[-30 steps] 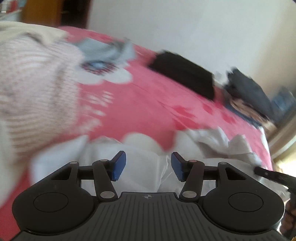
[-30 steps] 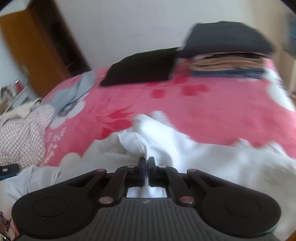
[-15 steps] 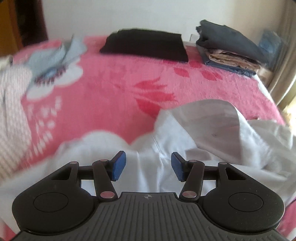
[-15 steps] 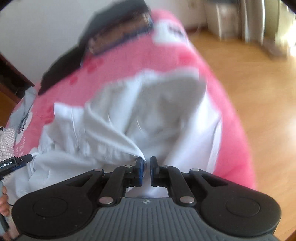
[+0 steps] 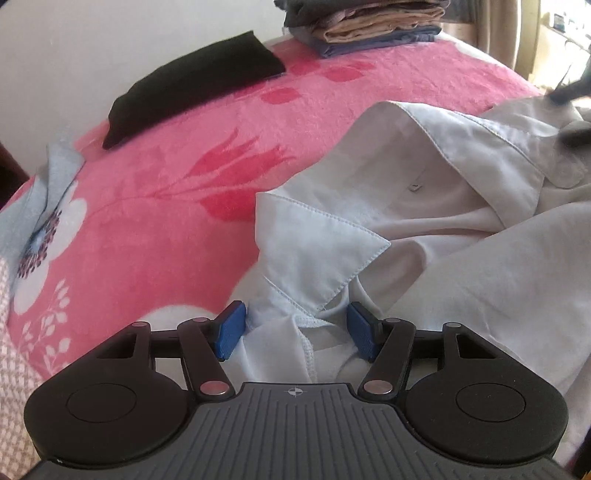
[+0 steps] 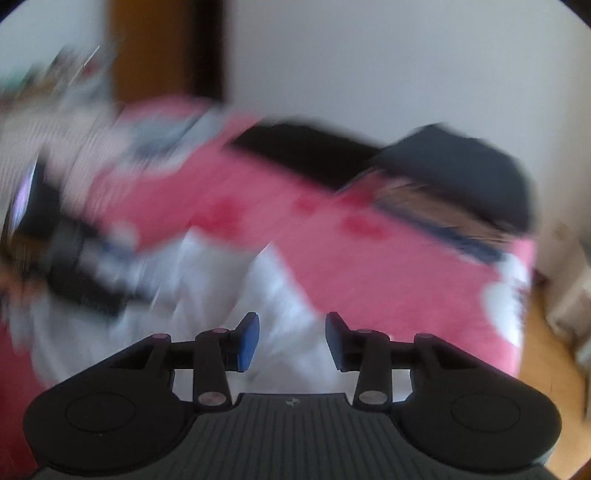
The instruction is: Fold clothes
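A white collared shirt (image 5: 424, 206) lies crumpled on the pink flowered blanket (image 5: 155, 192). My left gripper (image 5: 295, 330) is open, low over the shirt, with the fabric just below the collar point between its blue pads. My right gripper (image 6: 291, 341) is open and empty above the shirt (image 6: 273, 295); that view is blurred by motion. The right gripper's dark tip shows at the far right of the left wrist view (image 5: 570, 92), over the shirt's far side.
A folded black garment (image 5: 192, 85) and a stack of folded clothes (image 5: 369, 26) lie at the far edge of the bed by the wall. A pink-checked garment (image 5: 11, 369) lies at the left. Wooden floor (image 6: 543, 354) lies beyond the bed's right edge.
My right gripper has opened and let go of the white shirt, and has swung back toward the bed. My left gripper has moved down onto the shirt near the collar.
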